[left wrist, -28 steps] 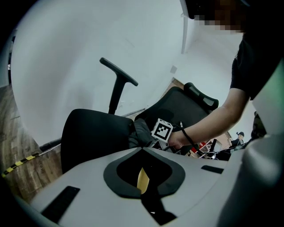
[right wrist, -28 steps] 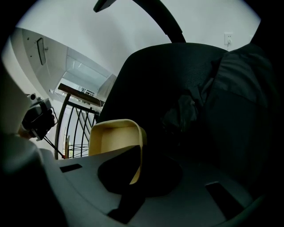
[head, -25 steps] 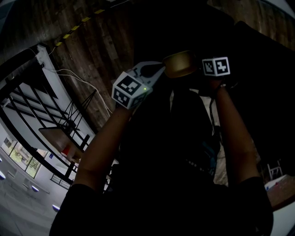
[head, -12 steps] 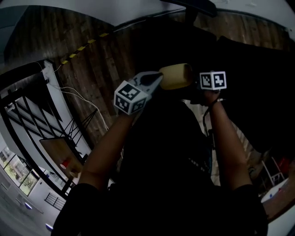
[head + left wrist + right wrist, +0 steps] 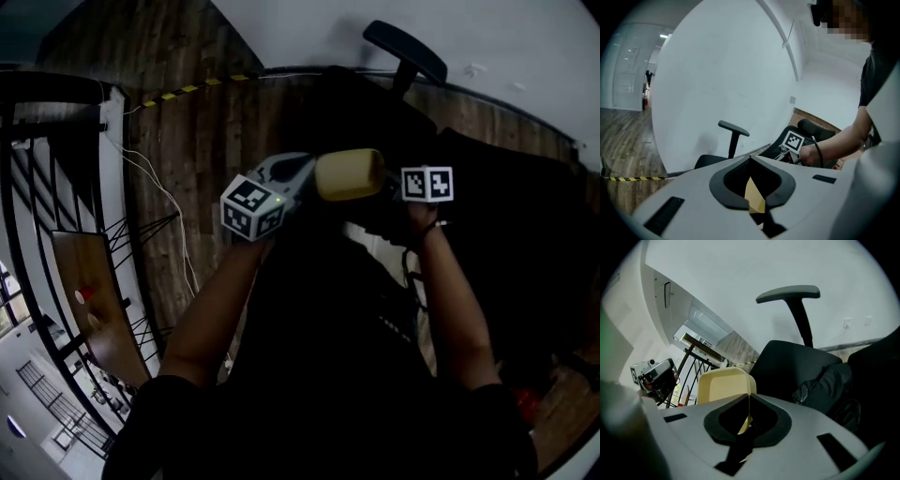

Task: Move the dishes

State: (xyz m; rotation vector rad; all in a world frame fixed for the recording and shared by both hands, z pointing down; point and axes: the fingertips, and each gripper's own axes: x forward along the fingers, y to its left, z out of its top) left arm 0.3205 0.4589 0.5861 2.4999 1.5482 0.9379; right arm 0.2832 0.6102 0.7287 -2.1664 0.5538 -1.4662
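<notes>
My dish (image 5: pixel 349 174) sits between left gripper (image 5: pixel 753 192) on its left and right gripper (image 5: pixel 748 405) on its right. Chair (image 5: pixel 797 366) behind, railing (image 5: pixel 28 244) far left.

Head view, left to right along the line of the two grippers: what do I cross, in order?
left gripper → yellow dish, clamped from both sides → right gripper

The left gripper (image 5: pixel 750 161) is pinching a yellow dish (image 5: pixel 754 197) by its edge; far beyond, an office chair (image 5: pixel 733 128) is standing beside a white wall (image 5: pixel 726 70).
</notes>
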